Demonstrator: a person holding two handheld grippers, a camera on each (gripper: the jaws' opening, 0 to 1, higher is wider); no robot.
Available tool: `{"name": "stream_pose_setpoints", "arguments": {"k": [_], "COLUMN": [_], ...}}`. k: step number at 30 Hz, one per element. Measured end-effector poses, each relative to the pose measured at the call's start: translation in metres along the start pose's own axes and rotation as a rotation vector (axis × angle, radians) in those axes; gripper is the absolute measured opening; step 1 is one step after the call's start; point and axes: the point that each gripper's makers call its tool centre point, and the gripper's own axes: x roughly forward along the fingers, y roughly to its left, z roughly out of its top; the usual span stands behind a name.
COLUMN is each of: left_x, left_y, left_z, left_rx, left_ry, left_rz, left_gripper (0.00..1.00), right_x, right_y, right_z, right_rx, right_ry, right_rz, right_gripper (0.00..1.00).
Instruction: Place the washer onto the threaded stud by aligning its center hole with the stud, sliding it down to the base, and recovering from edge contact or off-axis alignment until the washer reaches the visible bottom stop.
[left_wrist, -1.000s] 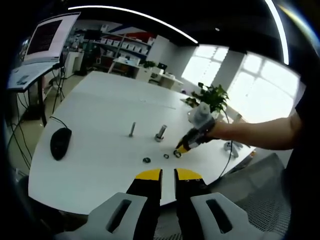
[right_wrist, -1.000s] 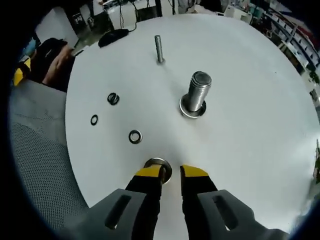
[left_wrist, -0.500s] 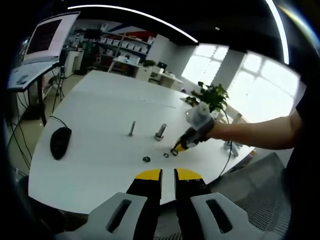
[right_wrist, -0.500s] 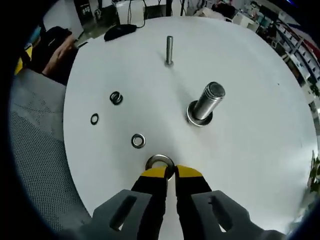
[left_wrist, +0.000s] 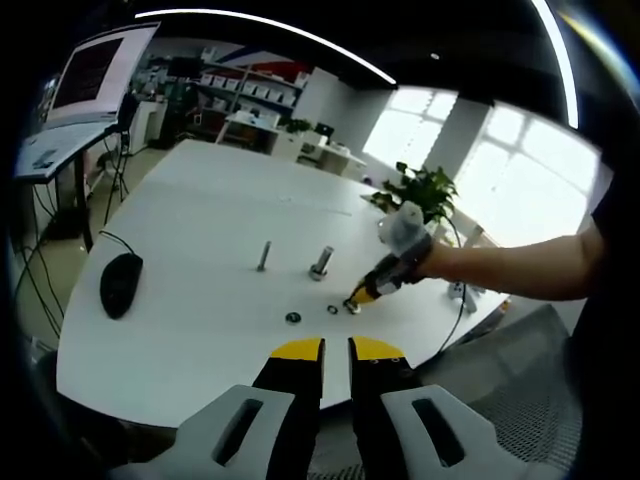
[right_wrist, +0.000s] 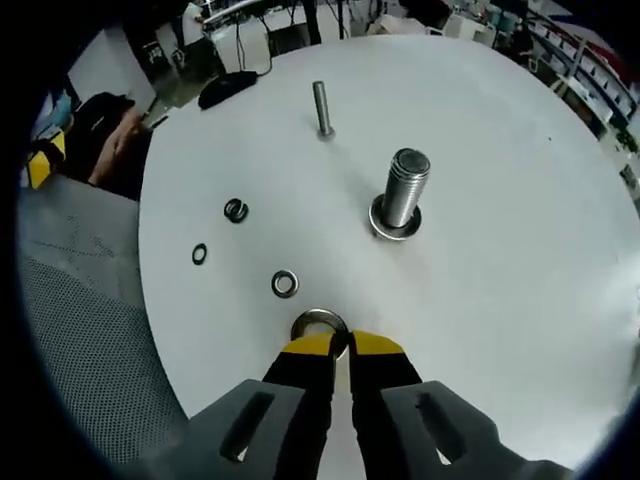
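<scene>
1. The right gripper (right_wrist: 337, 344) has its yellow-tipped jaws clenched on the near rim of the washer (right_wrist: 319, 323), which lies at the near edge of the white table (right_wrist: 500, 250)
2. In the left gripper view the right gripper (left_wrist: 363, 296) reaches in from the right on a person's arm (left_wrist: 520, 265), tips down at the washer (left_wrist: 352, 306) on the table (left_wrist: 200, 220)
3. The left gripper (left_wrist: 336, 347) hangs short of the table, jaws close together with only a thin gap and nothing between them
4. The stud (right_wrist: 404, 188) stands upright past the washer and to the right, well apart from it, with a washer-like ring around its base; it also shows in the left gripper view (left_wrist: 322, 264)
5. A thinner bolt (right_wrist: 322, 107) stands farther back; in the left gripper view (left_wrist: 264, 257) it is left of the stud
6. 3 smaller rings lie left of the washer: a small washer (right_wrist: 285, 283) nearest, a dark ring (right_wrist: 200, 253) further left, and a coiled ring (right_wrist: 235, 210) beyond
7. A black mouse (left_wrist: 120, 285) with its cable sits on the table's left side, and a monitor (left_wrist: 95, 75) stands beyond it
</scene>
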Motion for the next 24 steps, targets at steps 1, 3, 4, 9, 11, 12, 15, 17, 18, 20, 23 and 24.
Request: {"name": "stream_pose_setpoints", "arguments": {"k": [1, 3, 4, 9, 11, 12, 15, 17, 18, 20, 23, 24], "left_x": [0.0, 0.0, 0.0, 0.0, 0.0, 0.0, 0.0, 0.0, 0.0, 0.0, 0.0, 0.0], "left_y": [0.0, 0.0, 0.0, 0.0, 0.0, 0.0, 0.001, 0.001, 0.0, 0.0, 0.0, 0.0], "left_z": [0.0, 0.0, 0.0, 0.0, 0.0, 0.0, 0.0, 0.0, 0.0, 0.0, 0.0, 0.0], "left_rx": [0.0, -0.001, -0.001, -0.002, -0.002, -0.002, -0.003, -0.003, -0.003, -0.003, -0.003, -0.003], "left_ry": [0.0, -0.001, 0.0, -0.001, -0.001, -0.001, -0.002, -0.002, -0.002, -0.002, -0.002, -0.002], "left_rz": [0.0, 0.001, 0.001, 0.001, 0.001, 0.001, 0.002, 0.002, 0.002, 0.002, 0.002, 0.002], "left_gripper": [0.07, 0.07, 0.07, 0.07, 0.07, 0.07, 0.07, 0.07, 0.07, 0.07, 0.07, 0.07], "right_x": [-0.001, -0.003, -0.004, -0.01, -0.012, -0.014, -0.017, -0.018, -0.019, -0.019, -0.021, -0.021], "right_y": [0.0, 0.0, 0.0, -0.003, -0.005, -0.006, -0.007, -0.007, -0.008, -0.009, -0.009, -0.009], "right_z": [0.001, 0.002, 0.002, 0.007, 0.009, 0.01, 0.012, 0.013, 0.013, 0.014, 0.015, 0.015], "right_rx": [0.004, 0.011, 0.013, 0.029, 0.034, 0.038, 0.047, 0.053, 0.054, 0.057, 0.061, 0.061], "right_ry": [-0.005, -0.012, -0.015, -0.038, -0.048, -0.052, -0.062, -0.069, -0.072, -0.075, -0.078, -0.08], "right_rz": [0.002, 0.004, 0.003, 0.0, -0.002, -0.004, -0.008, -0.007, -0.007, -0.007, -0.006, -0.007], "right_gripper": [0.06, 0.06, 0.06, 0.06, 0.06, 0.06, 0.06, 0.06, 0.06, 0.06, 0.06, 0.06]}}
